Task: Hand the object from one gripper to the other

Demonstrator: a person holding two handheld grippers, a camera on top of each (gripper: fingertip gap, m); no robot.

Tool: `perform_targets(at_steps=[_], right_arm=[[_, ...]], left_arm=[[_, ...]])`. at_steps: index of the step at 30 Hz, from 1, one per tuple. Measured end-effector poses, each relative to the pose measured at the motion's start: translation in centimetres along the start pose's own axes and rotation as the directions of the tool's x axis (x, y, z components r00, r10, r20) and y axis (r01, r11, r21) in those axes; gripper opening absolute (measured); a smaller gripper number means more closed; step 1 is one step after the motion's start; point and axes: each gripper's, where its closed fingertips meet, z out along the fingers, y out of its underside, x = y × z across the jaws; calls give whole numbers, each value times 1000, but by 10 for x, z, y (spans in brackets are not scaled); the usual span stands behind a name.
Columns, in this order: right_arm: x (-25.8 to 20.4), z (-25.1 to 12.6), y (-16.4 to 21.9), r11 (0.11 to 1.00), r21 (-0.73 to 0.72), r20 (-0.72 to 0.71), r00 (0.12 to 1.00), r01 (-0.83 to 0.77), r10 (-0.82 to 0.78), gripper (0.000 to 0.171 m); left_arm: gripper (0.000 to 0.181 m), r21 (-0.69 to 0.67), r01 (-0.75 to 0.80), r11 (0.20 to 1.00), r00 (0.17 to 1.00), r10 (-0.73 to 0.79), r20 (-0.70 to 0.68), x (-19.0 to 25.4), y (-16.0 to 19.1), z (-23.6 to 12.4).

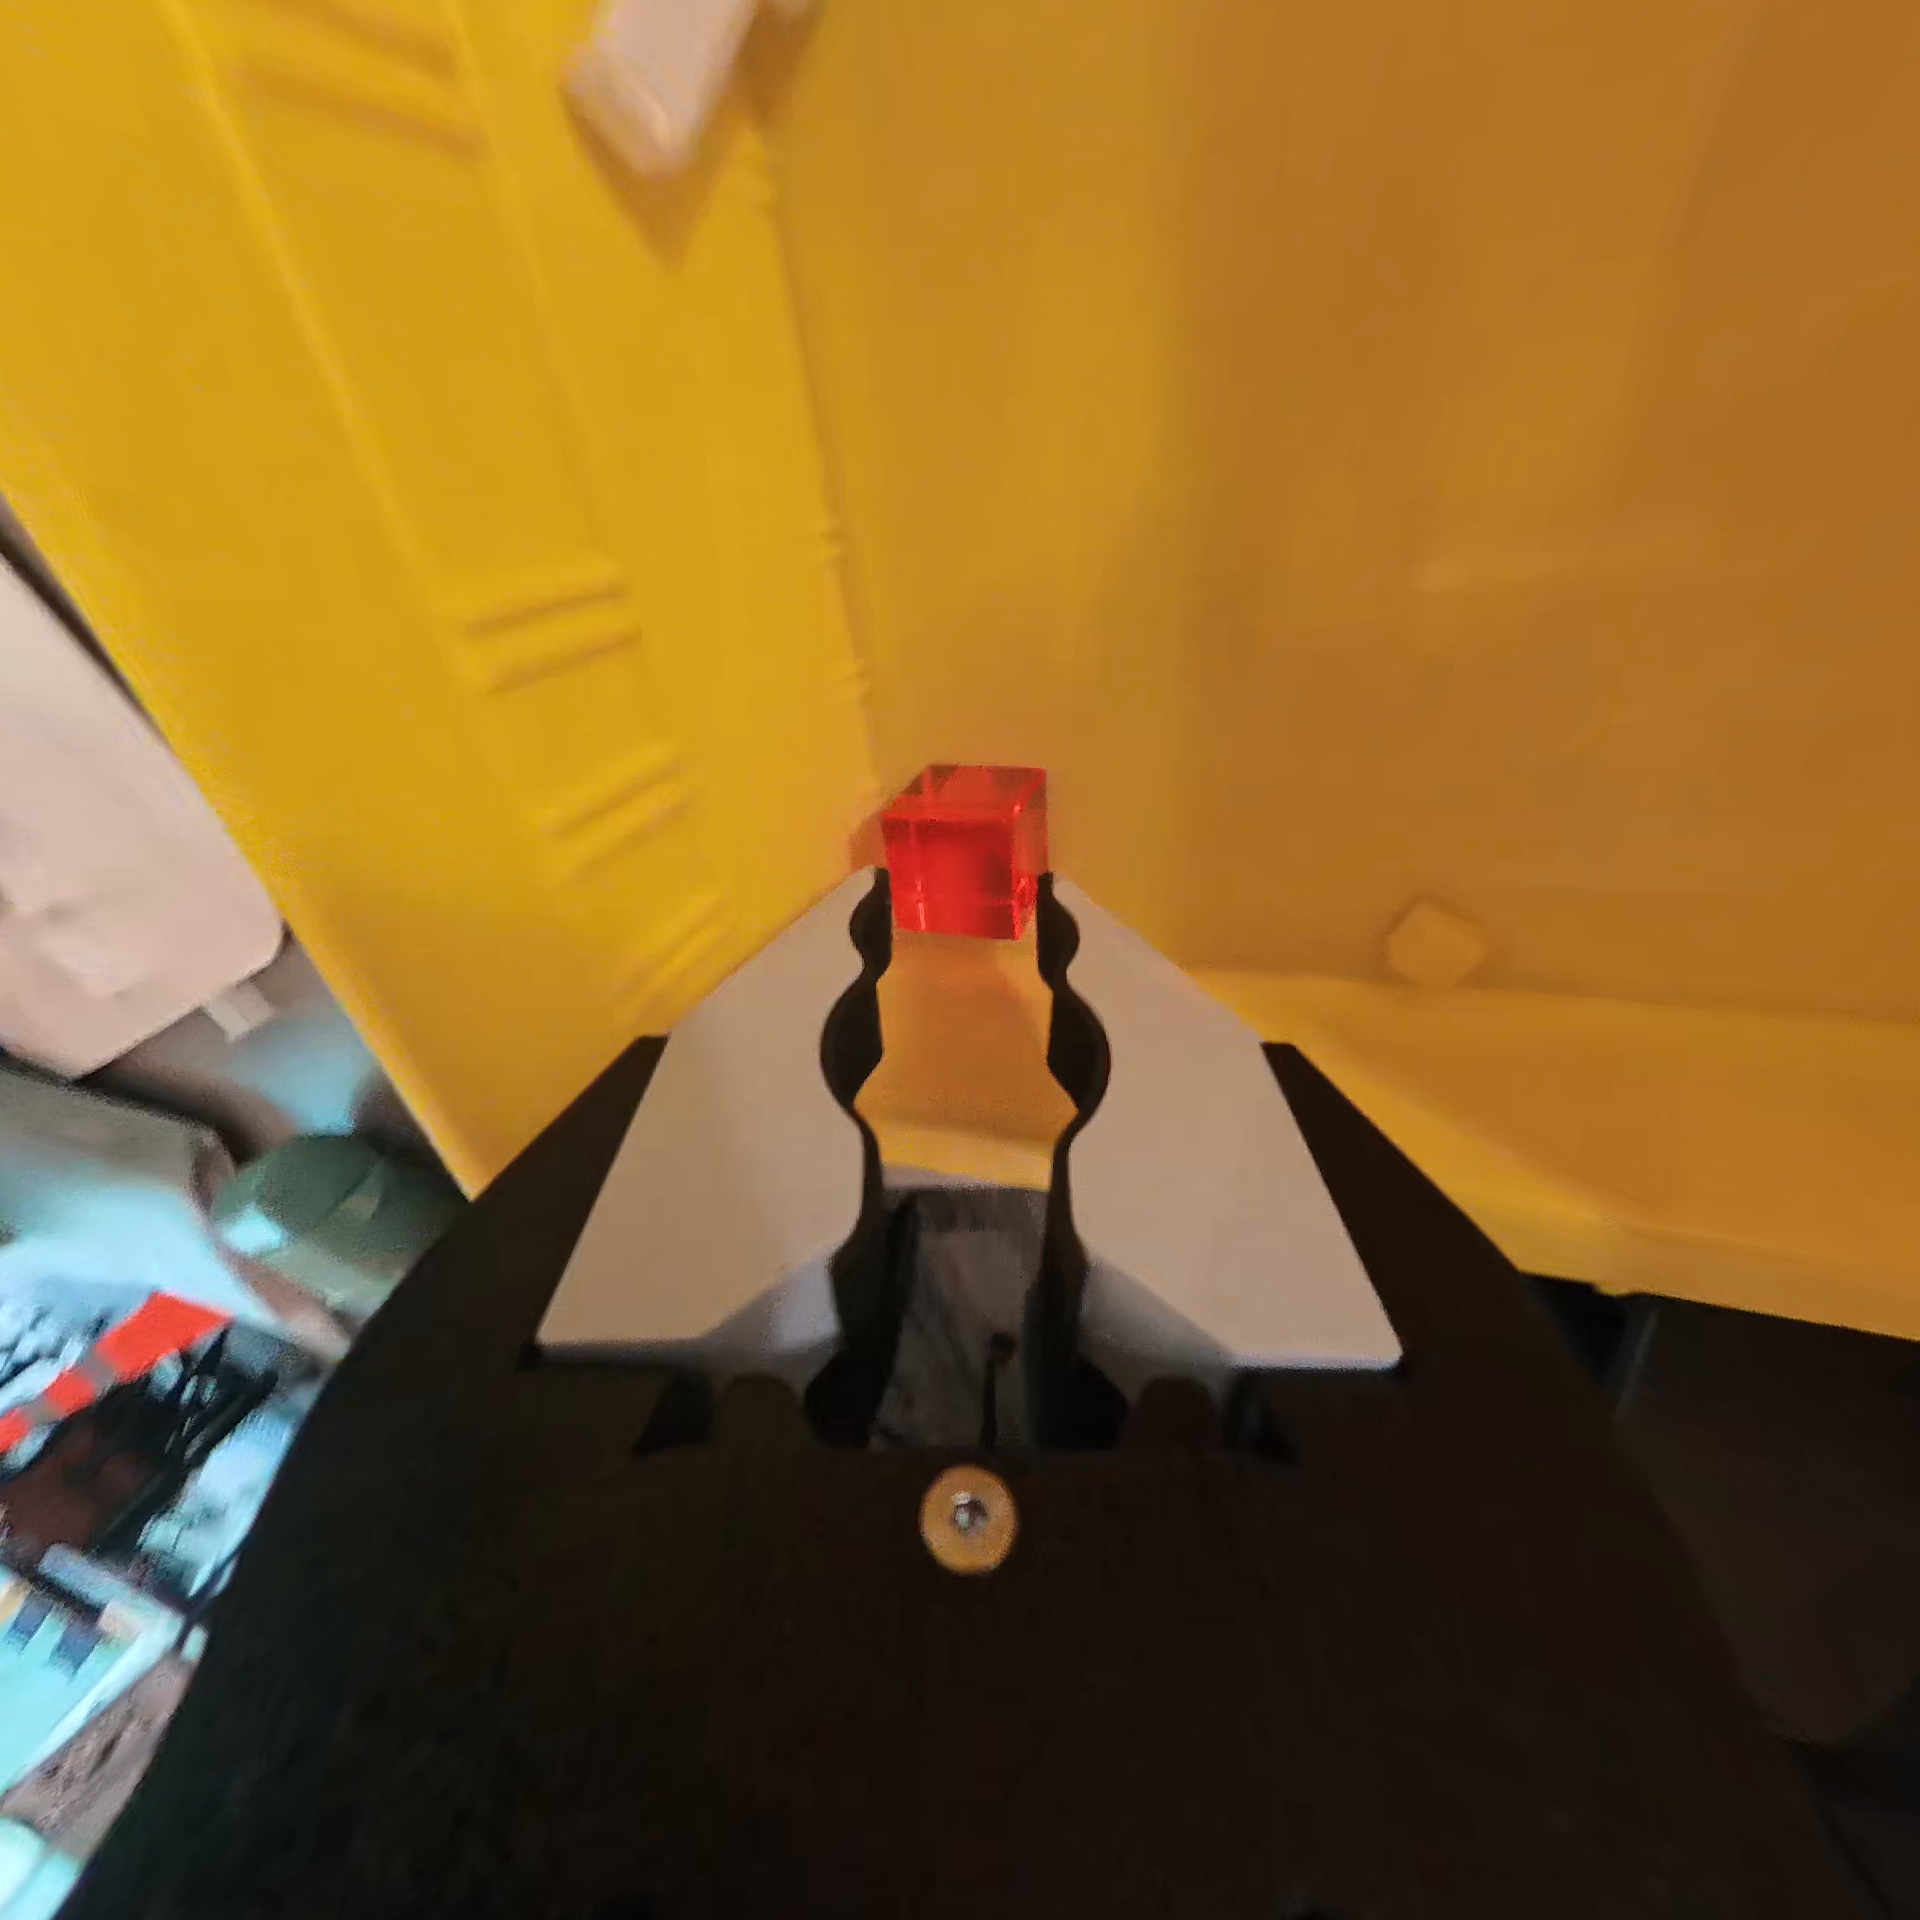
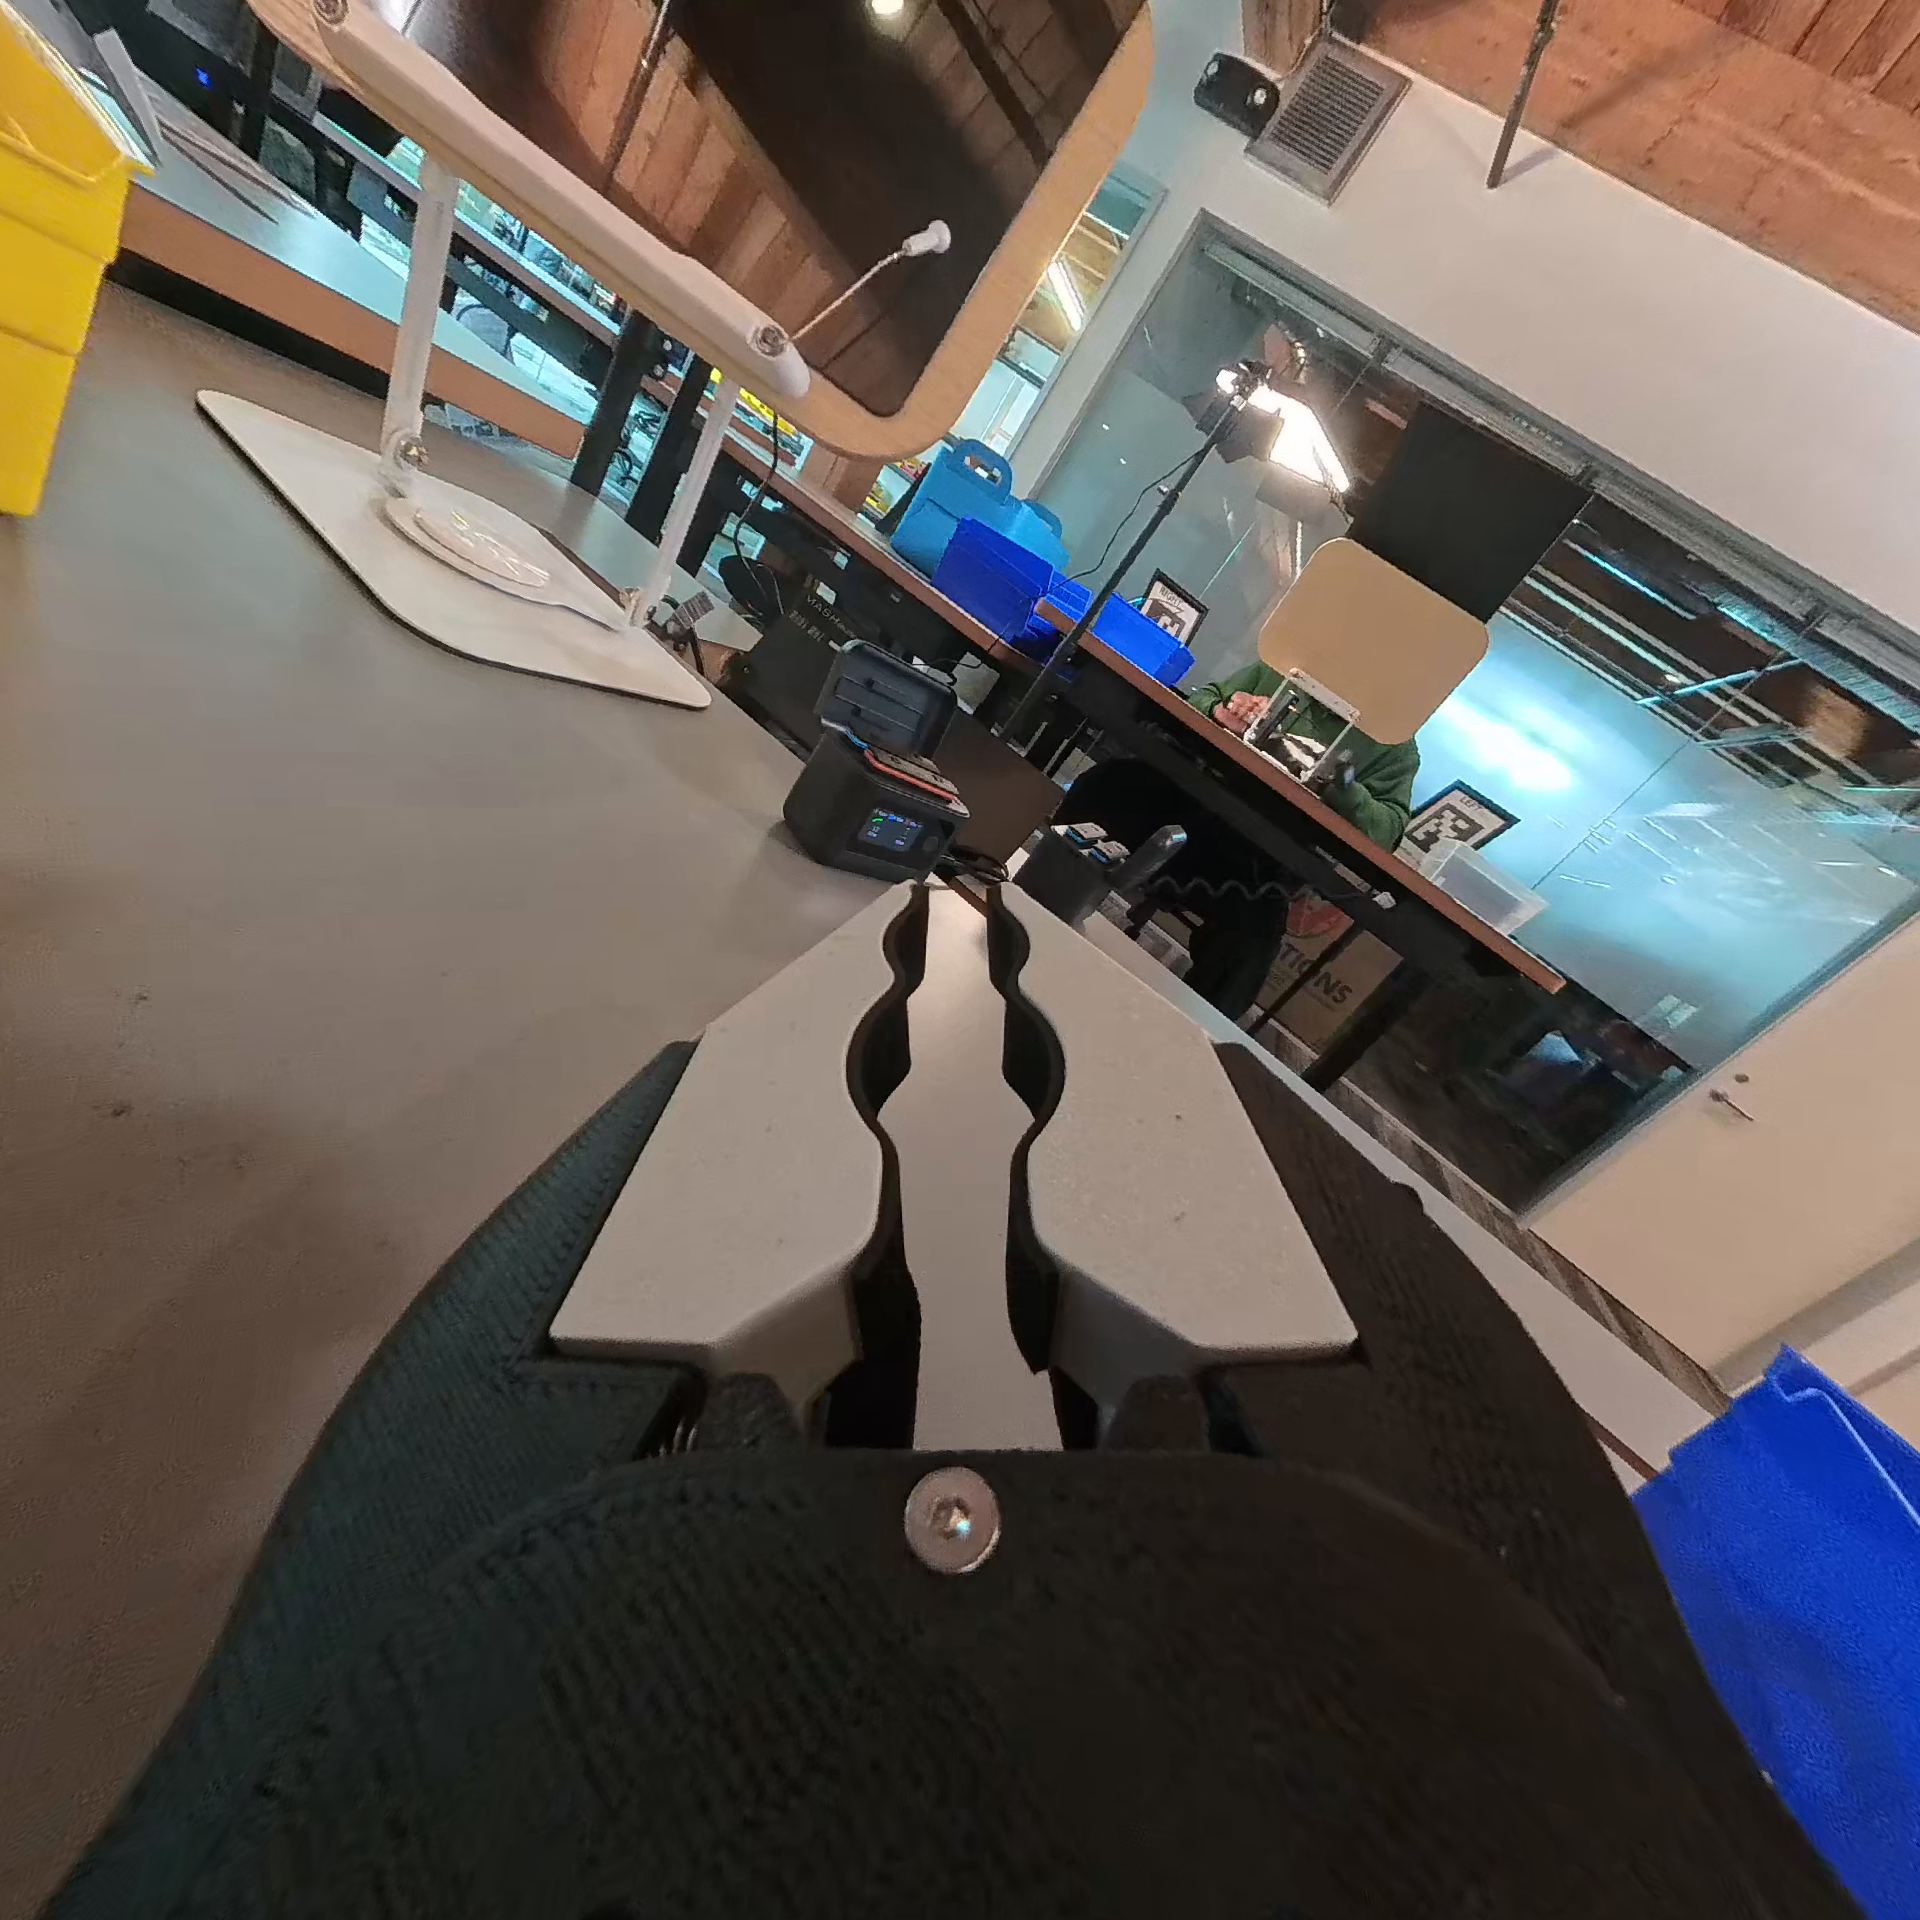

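Desk (image 2: 312, 883): a grey surface filling the left of the right wrist view; everything below is placed against it.
Yellow bin (image 1: 1299, 468): fills most of the left wrist view, its ribbed walls meeting in a corner just behind the cube; a yellow bin (image 2: 47, 312) also stands at the desk's far left edge in the right wrist view.
Lamp (image 2: 644, 260): its flat white base plate lies on the desk toward the far side, and white struts carry a wood-edged panel over the desk.
Second desk (image 2: 1299, 748): runs beyond the desk's far edge, carrying blue bins (image 2: 1018, 571); a person in a green top (image 2: 1361, 769) sits at it, behind a glass partition's near side.
Blue bin (image 2: 1808, 1621): a corner of one shows off the desk's right edge, close to the camera.
Left gripper (image 1: 961, 894): black body with pale grey fingers, held up in front of the yellow bin; its jaws are narrow, pressed against the two sides of the cube.
Right gripper (image 2: 956, 904): same build, lying low over the desk and pointing toward its far edge; its jaws stand slightly apart with a narrow gap, nothing between them.
Charger (image 2: 873, 810): a small black box with a lit screen, on the desk near its far edge, just beyond the right gripper's tips.
Red cube (image 1: 961, 852): translucent, pinched at the left gripper's fingertips, level, off the desk.
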Motion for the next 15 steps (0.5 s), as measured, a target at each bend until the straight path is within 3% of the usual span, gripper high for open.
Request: perform_targets(at_steps=[3,15], right_arm=[[-1,0,0,1000,-2,3,1000,1,-1,10],[-4,0,0,1000,-1,18,1000,7,-7,10]], left_arm=[[25,127,-23,992,996,34,-83,15,-21,-7],[43,152,8,988,978,24,-205,18,-25,0]])
